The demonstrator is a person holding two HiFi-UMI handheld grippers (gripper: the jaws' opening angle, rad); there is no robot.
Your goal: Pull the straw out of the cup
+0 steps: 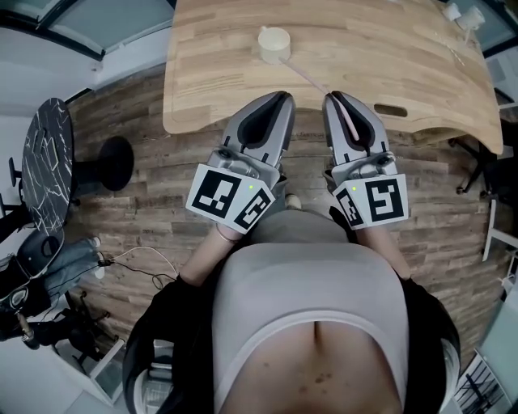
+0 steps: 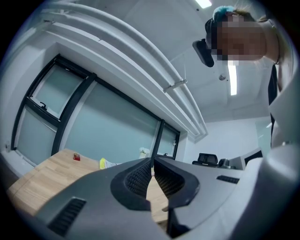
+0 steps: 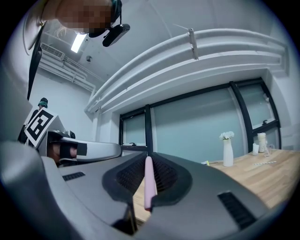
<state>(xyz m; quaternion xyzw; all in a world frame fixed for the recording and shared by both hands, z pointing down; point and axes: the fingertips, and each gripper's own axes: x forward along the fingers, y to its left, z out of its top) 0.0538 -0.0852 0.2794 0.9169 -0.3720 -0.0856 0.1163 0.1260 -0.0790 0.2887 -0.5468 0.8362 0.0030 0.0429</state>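
Observation:
A cream cup [image 1: 273, 44] stands on the wooden table [image 1: 388, 57] near its far edge. A thin pink straw [image 1: 306, 77] runs from the cup's near side back to my right gripper [image 1: 334, 96], which is shut on it. Whether the straw's far end is still inside the cup I cannot tell. In the right gripper view the straw [image 3: 148, 183] lies pinched between the dark ribbed pads [image 3: 166, 176] of the right gripper [image 3: 148, 157]. My left gripper [image 1: 285, 95] hovers beside it at the table's near edge, shut and empty. The left gripper [image 2: 152, 160] shows touching tips.
A black round side table [image 1: 48, 154] and a stool base [image 1: 113, 162] stand on the wood floor at left. A white vase with flowers [image 3: 227, 151] and small items [image 1: 465, 16] sit on the table's right. A small red thing [image 2: 76, 157] lies on its left.

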